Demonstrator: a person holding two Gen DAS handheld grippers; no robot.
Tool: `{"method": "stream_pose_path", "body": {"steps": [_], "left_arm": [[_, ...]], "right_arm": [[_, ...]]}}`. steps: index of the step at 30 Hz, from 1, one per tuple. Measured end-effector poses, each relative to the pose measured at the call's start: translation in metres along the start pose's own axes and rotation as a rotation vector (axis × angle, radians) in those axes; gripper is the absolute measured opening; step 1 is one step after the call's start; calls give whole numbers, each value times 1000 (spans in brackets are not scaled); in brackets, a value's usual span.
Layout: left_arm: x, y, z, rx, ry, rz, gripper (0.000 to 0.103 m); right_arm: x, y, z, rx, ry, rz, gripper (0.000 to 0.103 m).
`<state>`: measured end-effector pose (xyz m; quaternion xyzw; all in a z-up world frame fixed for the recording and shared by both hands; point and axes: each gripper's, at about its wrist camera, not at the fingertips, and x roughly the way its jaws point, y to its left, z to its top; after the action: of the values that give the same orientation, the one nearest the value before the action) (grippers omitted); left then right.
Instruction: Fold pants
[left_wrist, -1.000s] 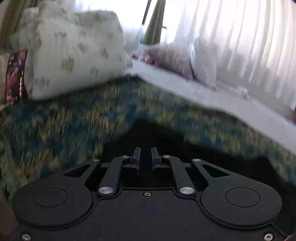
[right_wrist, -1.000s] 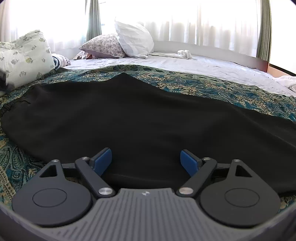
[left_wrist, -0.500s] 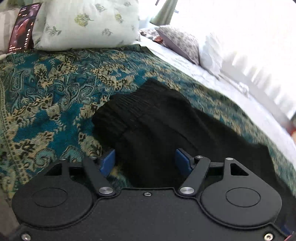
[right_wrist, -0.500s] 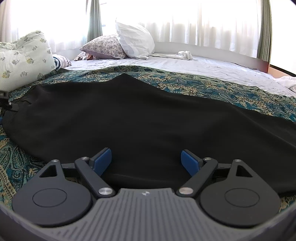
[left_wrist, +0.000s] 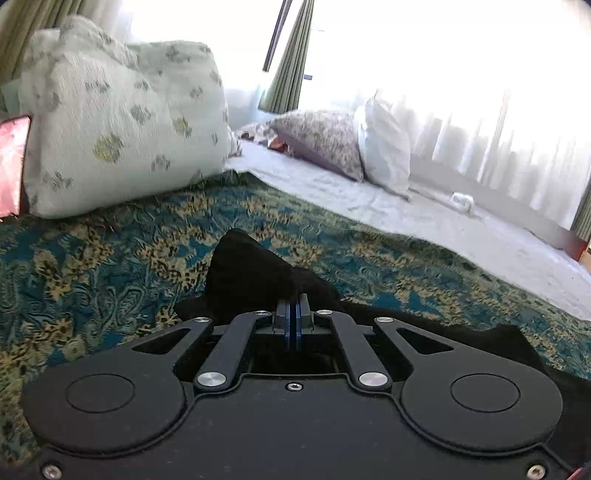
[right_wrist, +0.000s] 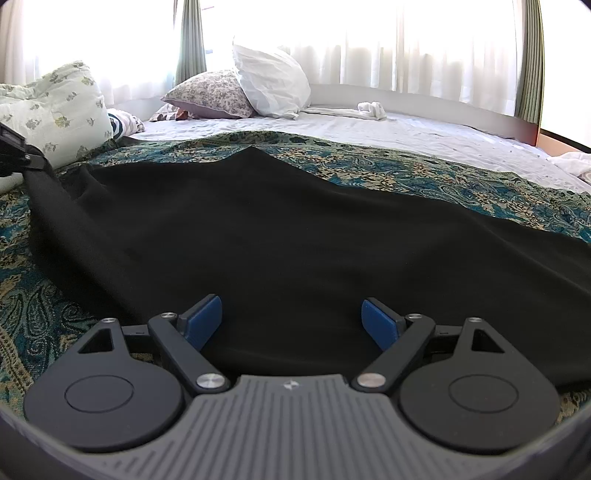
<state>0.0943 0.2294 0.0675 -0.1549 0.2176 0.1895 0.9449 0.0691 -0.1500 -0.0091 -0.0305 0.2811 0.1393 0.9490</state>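
Black pants (right_wrist: 295, 229) lie spread across a teal paisley bedspread (right_wrist: 406, 173). My left gripper (left_wrist: 294, 299) is shut on one end of the pants (left_wrist: 251, 269), and the cloth bunches up in a peak just past the blue pads. In the right wrist view the left gripper (right_wrist: 26, 160) sits at the far left edge, with the pants' end raised and a taut fold running down from it. My right gripper (right_wrist: 291, 314) stands open low over the pants' near edge. Black cloth lies between its blue pads (right_wrist: 203, 317), untouched by them.
A pale green floral bundle of bedding (left_wrist: 122, 122) lies left of the pants. A floral pillow (right_wrist: 210, 96) and a white pillow (right_wrist: 269, 81) rest on the white sheet (right_wrist: 406, 129) behind. Bright curtained windows close the back.
The left gripper opened over the pants' ribbed end, then shut on it and raised it. The pants' left end now pulls up taut. The right gripper kept still and open.
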Motion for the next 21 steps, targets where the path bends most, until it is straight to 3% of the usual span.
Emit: {"method": "stream_pose_path", "body": {"steps": [6,11,17,21], "left_arm": [[22,7,-28,54,122,124,5],[14,1,-39,126,121,156,9],[-9,-4,-10,96,8,112,20],[-14,-26,11,152,-33,55,27]], "right_arm": [[-2,0,1,-2,-4,14,90],[-4,-3,1,10,-8,30,91],[-5,-7,1,33,-19,51,92],[-4,-5,1,16,-20,53,92]]}}
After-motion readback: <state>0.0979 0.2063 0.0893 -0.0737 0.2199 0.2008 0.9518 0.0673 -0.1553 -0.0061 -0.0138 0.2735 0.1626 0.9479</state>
